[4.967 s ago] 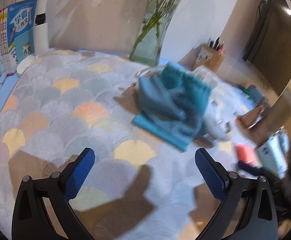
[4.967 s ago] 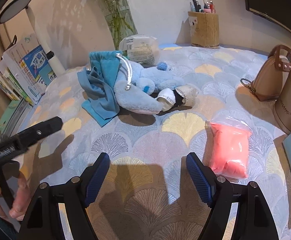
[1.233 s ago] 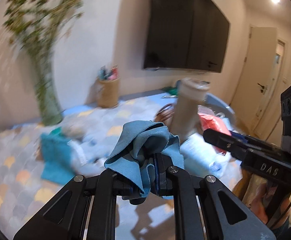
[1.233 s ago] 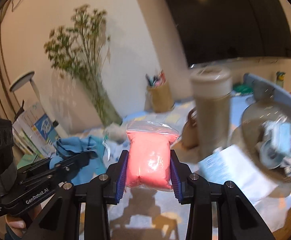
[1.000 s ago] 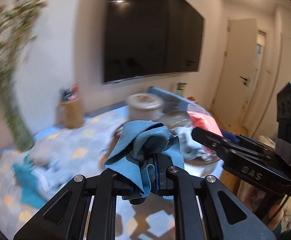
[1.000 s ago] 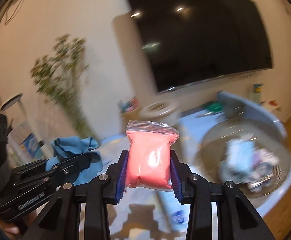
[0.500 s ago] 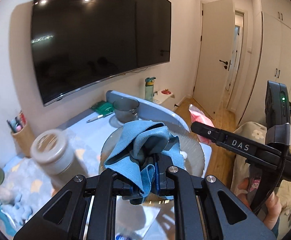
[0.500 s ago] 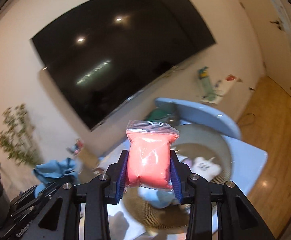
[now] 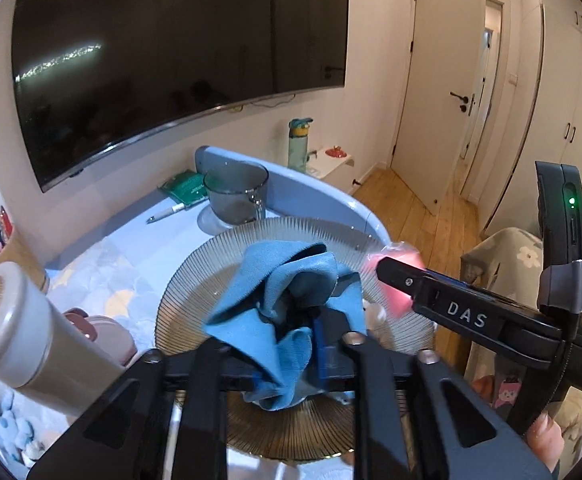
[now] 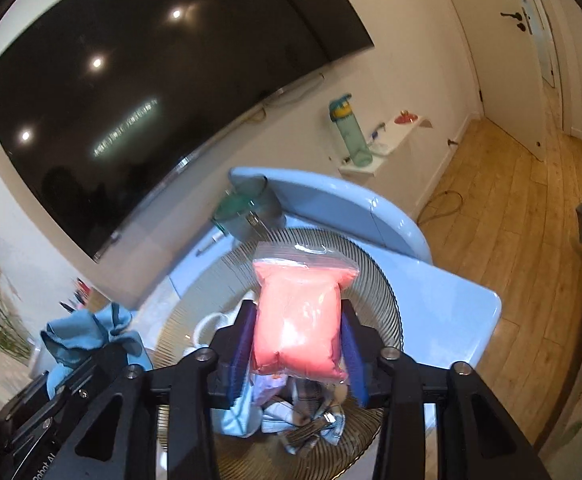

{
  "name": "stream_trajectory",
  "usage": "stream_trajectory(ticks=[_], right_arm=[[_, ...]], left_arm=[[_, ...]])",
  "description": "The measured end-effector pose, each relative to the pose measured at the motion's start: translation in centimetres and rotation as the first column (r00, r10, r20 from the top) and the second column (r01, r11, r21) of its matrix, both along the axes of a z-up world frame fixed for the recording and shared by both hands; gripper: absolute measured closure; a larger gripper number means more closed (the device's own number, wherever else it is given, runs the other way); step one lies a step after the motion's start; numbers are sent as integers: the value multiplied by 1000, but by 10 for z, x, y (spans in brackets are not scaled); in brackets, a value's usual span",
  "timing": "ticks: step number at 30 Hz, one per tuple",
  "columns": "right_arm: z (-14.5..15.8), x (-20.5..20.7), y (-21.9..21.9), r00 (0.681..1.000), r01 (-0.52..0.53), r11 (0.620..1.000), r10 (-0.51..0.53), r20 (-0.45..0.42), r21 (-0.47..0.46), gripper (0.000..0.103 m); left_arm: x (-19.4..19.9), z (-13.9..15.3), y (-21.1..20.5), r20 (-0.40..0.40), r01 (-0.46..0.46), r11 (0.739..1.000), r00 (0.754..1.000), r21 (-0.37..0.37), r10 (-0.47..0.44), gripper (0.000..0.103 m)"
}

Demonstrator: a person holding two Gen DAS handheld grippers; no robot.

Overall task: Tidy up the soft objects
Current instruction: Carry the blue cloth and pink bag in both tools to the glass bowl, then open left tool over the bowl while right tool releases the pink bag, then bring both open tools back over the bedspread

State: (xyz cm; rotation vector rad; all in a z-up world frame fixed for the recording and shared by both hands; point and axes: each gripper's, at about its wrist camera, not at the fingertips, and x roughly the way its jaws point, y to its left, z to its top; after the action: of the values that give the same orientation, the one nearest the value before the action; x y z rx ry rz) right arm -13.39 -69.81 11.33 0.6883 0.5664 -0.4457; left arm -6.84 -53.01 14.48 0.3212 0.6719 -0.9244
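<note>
Both tongs hung right over the big ribbed glass bowl (image 9: pixel 195 280), so each soft thing only had to fall straight down into it.

The left gripper (image 9: pixel 283 344) had the crumpled blue cloth (image 9: pixel 279 292) between its jaws. The jaws were opening, set narrow, and the cloth sat loose in the gap, with one end hanging down toward the middle of the bowl. It was hard to tell if the blue pads pressed on it at all.

The right gripper (image 10: pixel 297 352) had the pink bag (image 10: pixel 297 320) between its jaws. The bag stood up tall, its clear top edge pointing away from the hand. These jaws were opening too, a bit wider than the bag, with a thin gap on each side, so the bag looked like it was slipping free.

Under the pink bag, other soft things (image 10: pixel 291 416) already lay in the bowl. The bowl sat on the light blue table (image 10: pixel 459 312). The right gripper was over the bowl's far right side and the left one over its middle
</note>
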Motion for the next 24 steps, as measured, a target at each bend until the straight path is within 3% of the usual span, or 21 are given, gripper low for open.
stream_trajectory(ticks=[3, 11, 13, 14, 15, 24], right_arm=[[-13, -3, -5, 1000, -14, 999, 14, 10, 51, 41], [-16, -24, 1, 1000, -25, 997, 23, 21, 76, 41], [-10, -28, 12, 999, -45, 997, 43, 26, 64, 41], [-8, -29, 16, 998, -52, 997, 50, 29, 59, 41], [-5, -31, 23, 997, -64, 997, 62, 34, 51, 41], [26, -41, 77, 984, -155, 988, 156, 84, -16, 40]], left_arm=[[3, -12, 1, -22, 15, 1000, 1000, 23, -15, 67], [-7, -19, 18, -53, 36, 999, 998, 26, -34, 57], [-12, -14, 24, -39, 46, 999, 998, 19, -45, 46], [-15, -10, 28, -29, 47, 999, 998, 9, -47, 33], [-18, -6, 33, -16, 48, 999, 999, -7, -48, 28], [-49, 36, 96, 81, 40, 995, 996, -89, -33, 28]])
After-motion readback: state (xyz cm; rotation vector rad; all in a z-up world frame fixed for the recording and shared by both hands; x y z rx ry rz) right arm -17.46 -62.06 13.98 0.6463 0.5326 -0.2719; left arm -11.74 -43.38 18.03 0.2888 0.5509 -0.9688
